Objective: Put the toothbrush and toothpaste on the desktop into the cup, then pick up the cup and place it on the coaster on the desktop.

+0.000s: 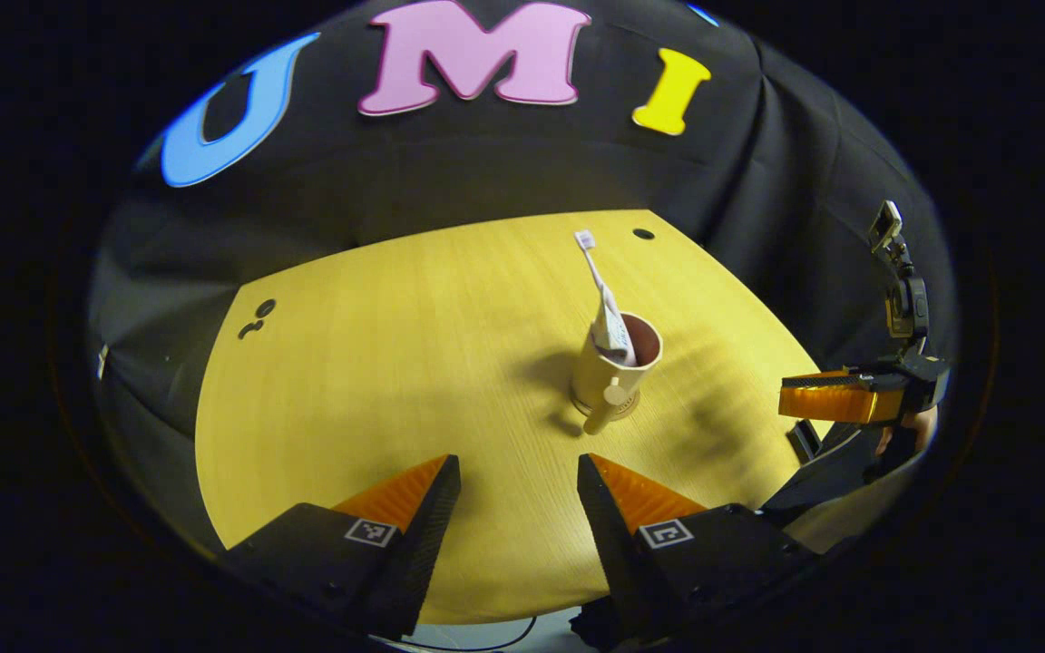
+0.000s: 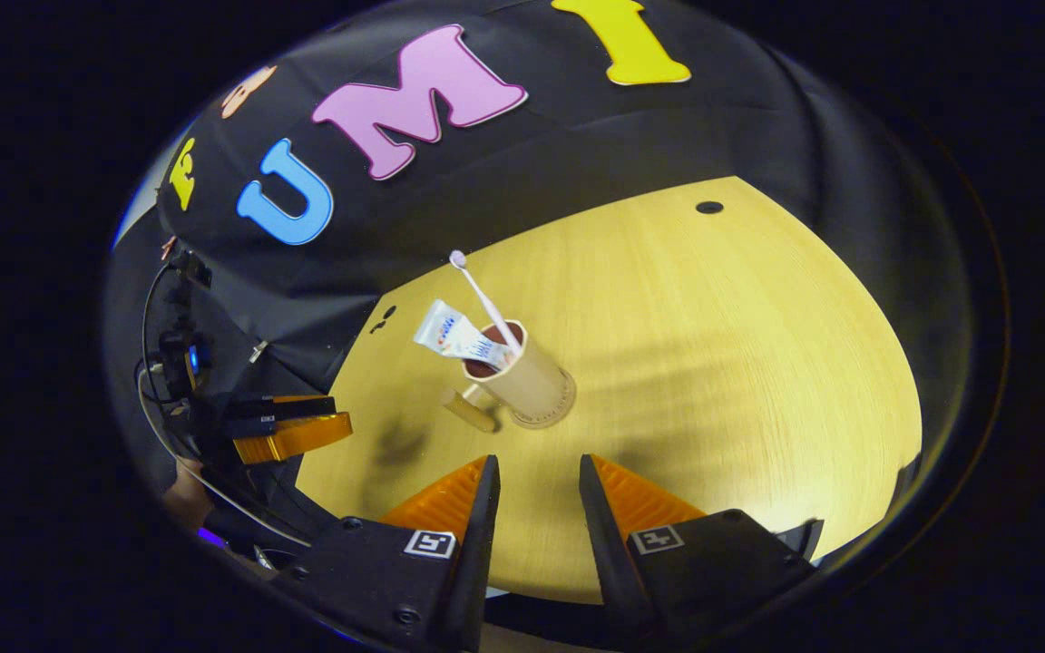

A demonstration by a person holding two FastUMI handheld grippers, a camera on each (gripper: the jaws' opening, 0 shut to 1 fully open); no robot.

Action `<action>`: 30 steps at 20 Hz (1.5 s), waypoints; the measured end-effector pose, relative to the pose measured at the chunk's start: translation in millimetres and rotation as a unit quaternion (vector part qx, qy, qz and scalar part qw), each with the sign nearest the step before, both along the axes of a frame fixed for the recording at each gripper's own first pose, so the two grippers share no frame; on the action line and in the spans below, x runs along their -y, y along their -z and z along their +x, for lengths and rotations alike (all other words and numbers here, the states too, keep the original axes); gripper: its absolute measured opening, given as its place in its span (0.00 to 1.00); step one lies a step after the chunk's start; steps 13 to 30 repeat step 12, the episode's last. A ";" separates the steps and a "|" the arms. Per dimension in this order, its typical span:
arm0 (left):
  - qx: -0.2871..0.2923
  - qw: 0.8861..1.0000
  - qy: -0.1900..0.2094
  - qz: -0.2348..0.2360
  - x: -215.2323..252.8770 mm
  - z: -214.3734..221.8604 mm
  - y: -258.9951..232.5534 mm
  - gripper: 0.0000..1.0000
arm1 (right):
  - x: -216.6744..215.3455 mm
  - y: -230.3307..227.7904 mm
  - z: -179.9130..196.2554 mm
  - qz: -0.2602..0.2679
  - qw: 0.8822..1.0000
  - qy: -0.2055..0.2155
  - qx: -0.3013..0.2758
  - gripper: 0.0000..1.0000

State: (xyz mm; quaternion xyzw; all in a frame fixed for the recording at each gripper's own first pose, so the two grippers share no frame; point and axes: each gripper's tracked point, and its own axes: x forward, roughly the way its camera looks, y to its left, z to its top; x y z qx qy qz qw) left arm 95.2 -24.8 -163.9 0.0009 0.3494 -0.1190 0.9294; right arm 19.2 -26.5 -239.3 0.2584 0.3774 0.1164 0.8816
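With toothbrush (image 1: 588, 258) and toothpaste (image 2: 452, 334) in the cup (image 1: 611, 370) on its coaster (image 2: 551, 415) mid-bench (image 1: 377, 363), I hold both tools, left (image 1: 518, 472) and right (image 2: 538, 472), open, empty, well apart from it.

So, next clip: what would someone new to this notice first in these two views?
The eye lands on the cup standing upright near the middle of the wooden desktop, on a round coaster, with the toothbrush and toothpaste leaning out of it. In front of it, the left gripper and the right gripper both stand open, holding nothing, back from the cup.
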 end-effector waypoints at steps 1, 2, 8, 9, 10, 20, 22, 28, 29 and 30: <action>0.006 1.000 -0.013 -0.005 -7.8 -6.7 -2.7 0.82 | -3.8 -8.7 3.2 -0.002 1.000 -0.005 0.009 0.55; 0.012 1.000 -0.025 -0.008 -13.3 -12.8 -5.9 0.82 | -7.2 -18.1 7.1 -0.004 1.000 -0.011 0.019 0.38; 0.028 0.997 -0.061 -0.041 -26.8 -34.4 -24.1 0.82 | -25.9 -47.5 5.4 -0.007 0.999 -0.023 0.048 0.68; 0.031 0.997 -0.063 -0.042 -29.1 -37.0 -26.7 0.82 | -28.1 -49.4 3.4 -0.009 0.998 -0.023 0.049 0.75; 0.033 0.997 -0.064 -0.043 -30.5 -38.5 -28.2 0.82 | -31.2 -51.5 0.8 -0.010 0.998 -0.024 0.051 0.77; 0.034 0.996 -0.065 -0.045 -32.0 -41.5 -26.1 0.82 | -37.9 -55.4 -3.5 -0.010 0.998 -0.028 0.053 0.77; 0.034 0.996 -0.065 -0.045 -32.0 -41.5 -26.1 0.82 | -37.9 -55.4 -3.5 -0.010 0.998 -0.028 0.053 0.77; 0.034 0.996 -0.065 -0.045 -32.0 -41.5 -26.1 0.82 | -37.9 -55.4 -3.5 -0.010 0.998 -0.028 0.053 0.77; 0.034 0.996 -0.065 -0.045 -32.0 -41.5 -26.1 0.82 | -37.9 -55.4 -3.5 -0.010 0.998 -0.028 0.053 0.77; 0.034 0.996 -0.065 -0.045 -32.0 -41.5 -26.1 0.82 | -37.9 -55.4 -3.5 -0.010 0.998 -0.028 0.053 0.77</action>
